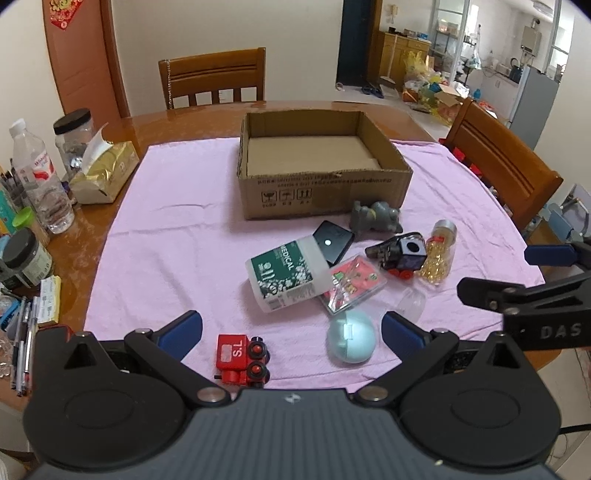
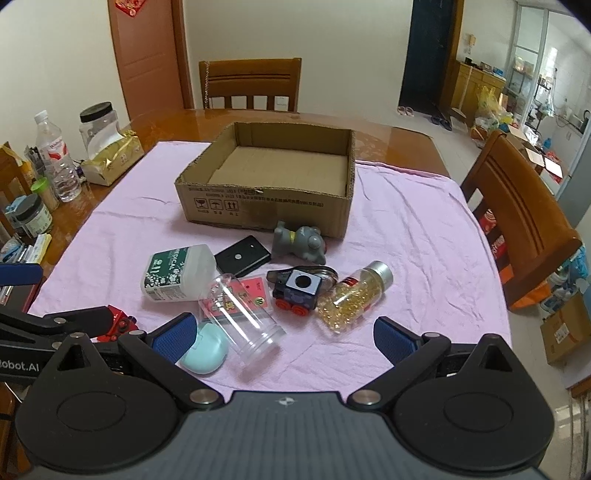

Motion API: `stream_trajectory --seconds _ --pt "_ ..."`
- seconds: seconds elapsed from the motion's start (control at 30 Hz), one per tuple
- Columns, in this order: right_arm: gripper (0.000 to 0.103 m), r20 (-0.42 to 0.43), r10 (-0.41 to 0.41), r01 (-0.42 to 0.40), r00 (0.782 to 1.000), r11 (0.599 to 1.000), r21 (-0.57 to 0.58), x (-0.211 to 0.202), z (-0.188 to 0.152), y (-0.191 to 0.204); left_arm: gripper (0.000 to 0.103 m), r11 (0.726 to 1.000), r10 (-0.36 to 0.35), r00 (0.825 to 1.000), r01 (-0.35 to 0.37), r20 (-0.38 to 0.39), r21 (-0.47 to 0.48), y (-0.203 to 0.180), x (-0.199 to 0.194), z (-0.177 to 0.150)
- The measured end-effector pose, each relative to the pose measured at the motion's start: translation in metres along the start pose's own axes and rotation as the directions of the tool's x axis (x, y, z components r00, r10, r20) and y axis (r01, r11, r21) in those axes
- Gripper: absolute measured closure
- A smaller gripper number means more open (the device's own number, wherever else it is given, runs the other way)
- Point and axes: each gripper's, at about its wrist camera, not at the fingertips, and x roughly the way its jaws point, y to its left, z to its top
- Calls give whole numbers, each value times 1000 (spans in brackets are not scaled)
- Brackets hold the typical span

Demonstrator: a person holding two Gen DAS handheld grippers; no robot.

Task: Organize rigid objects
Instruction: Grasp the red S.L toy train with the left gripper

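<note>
Toys and small containers — a red train (image 1: 242, 360), a mint egg-shaped case (image 1: 351, 340), a green-labelled white bottle (image 1: 286, 277), a capsule-filled clear bottle (image 2: 351, 297) — lie scattered on the pink cloth (image 1: 173, 236) just in front of the empty cardboard box (image 1: 321, 164), with the left gripper (image 1: 291, 328) and the right gripper (image 2: 284, 332) both spread wide, holding nothing.

A home, dining room by the look: glossy wooden table (image 2: 388, 136) under a pink cloth (image 2: 406, 236), matching wooden chairs (image 2: 251, 85) around it, a tissue pack (image 1: 105, 173), water bottle (image 1: 38, 177) and jars (image 1: 74, 133) along one edge. Red festive decoration (image 1: 64, 11) on a wooden door. Beyond a doorway, slippers (image 2: 406, 110) on tiled floor, a cupboard (image 2: 476, 85), and a kitchen counter with a kettle (image 1: 515, 72).
</note>
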Motion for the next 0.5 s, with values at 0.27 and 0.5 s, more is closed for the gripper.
stream_trajectory --seconds 0.27,0.5 --pt "0 10 45 -44 999 998 -50 21 -31 6 1 998 -48 999 49 16 -29 37 30 -28" --pt "0 -70 44 -48 997 997 -59 47 -59 18 1 996 30 999 -29 -10 84 43 64 -48"
